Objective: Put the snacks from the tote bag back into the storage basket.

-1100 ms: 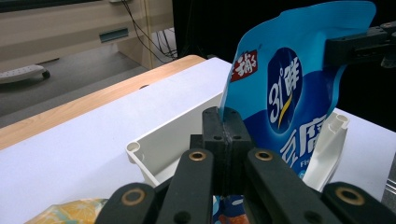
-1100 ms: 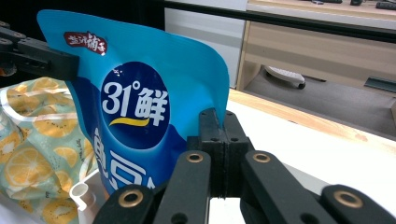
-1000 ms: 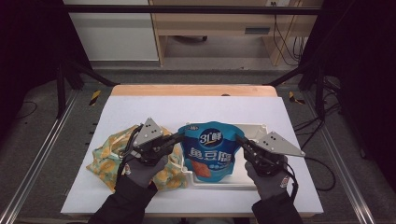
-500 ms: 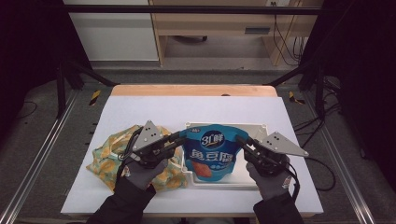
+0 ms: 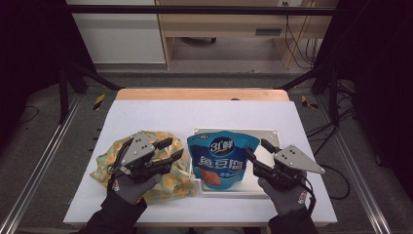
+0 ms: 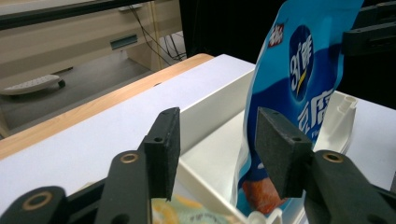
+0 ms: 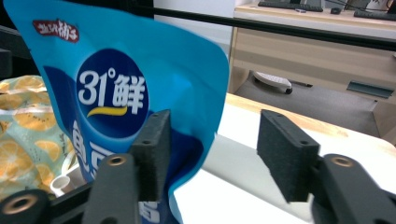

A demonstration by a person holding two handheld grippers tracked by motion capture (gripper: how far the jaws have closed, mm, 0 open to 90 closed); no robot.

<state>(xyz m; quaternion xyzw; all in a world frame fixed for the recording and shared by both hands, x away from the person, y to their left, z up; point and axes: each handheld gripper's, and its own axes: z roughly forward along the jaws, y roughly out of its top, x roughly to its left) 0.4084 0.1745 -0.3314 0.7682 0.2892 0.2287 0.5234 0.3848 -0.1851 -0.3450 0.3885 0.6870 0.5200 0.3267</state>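
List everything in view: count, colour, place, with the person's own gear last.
Snack bag: one, blue with white lettering, in the tray.
Tray: one, white, right of centre on the table.
Cloth bag: one, pale green with an orange-slice print, left of the tray.
Table: one, white top with a wooden far edge.
Left gripper: one, black, jaws just opened, over the cloth bag.
Right gripper: one, black, jaws just opened, at the snack bag's right edge.
Gloves: two, grey.

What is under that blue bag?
A white tray holds the blue bag. Its rim and bare corners show; the tray floor beneath the bag is covered, so anything there is hidden.
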